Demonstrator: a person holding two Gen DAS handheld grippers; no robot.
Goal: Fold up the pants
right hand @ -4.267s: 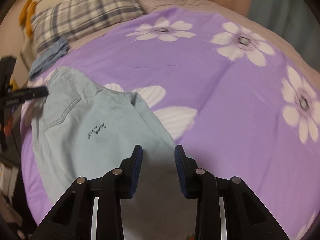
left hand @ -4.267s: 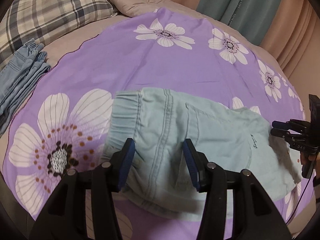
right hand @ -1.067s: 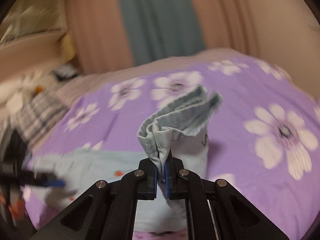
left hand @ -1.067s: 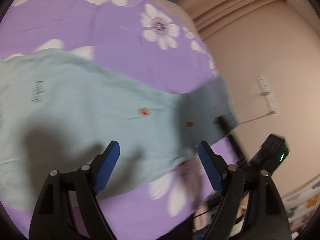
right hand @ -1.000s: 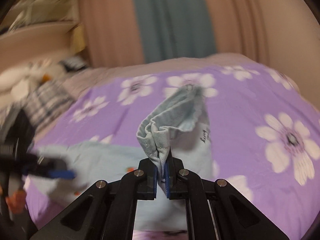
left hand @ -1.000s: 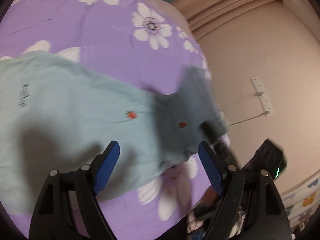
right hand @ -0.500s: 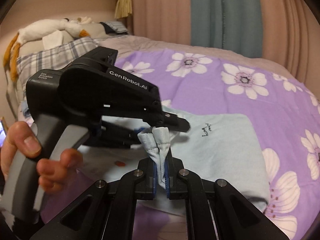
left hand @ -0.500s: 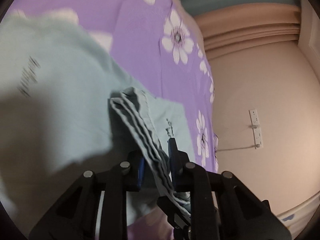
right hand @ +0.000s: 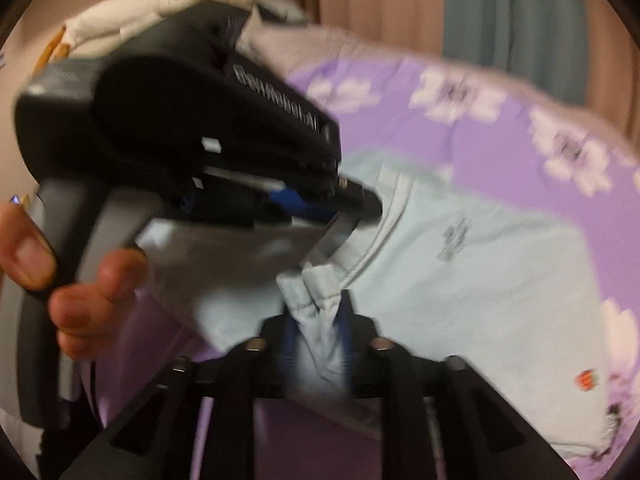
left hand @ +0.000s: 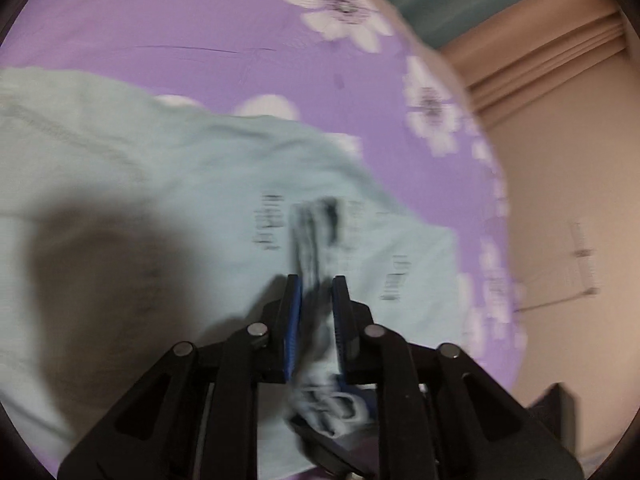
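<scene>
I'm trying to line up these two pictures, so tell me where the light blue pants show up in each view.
Left wrist view: the light blue fabric pants fill the left and centre, with a bunched edge pinched in the left claw.
Right wrist view: they spread across centre and right, with a bunched edge in the right claw.
Shared landmark: the purple bedsheet with white flowers, behind the pants.

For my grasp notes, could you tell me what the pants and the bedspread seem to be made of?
Pants: apparently thin, soft woven cloth, pale blue-green and matte; they bunch into limp folds between the right gripper fingers and show stitched seams. Bedspread: smooth, light printed fabric, purple with white flowers; motion blur hides the weave.
</scene>
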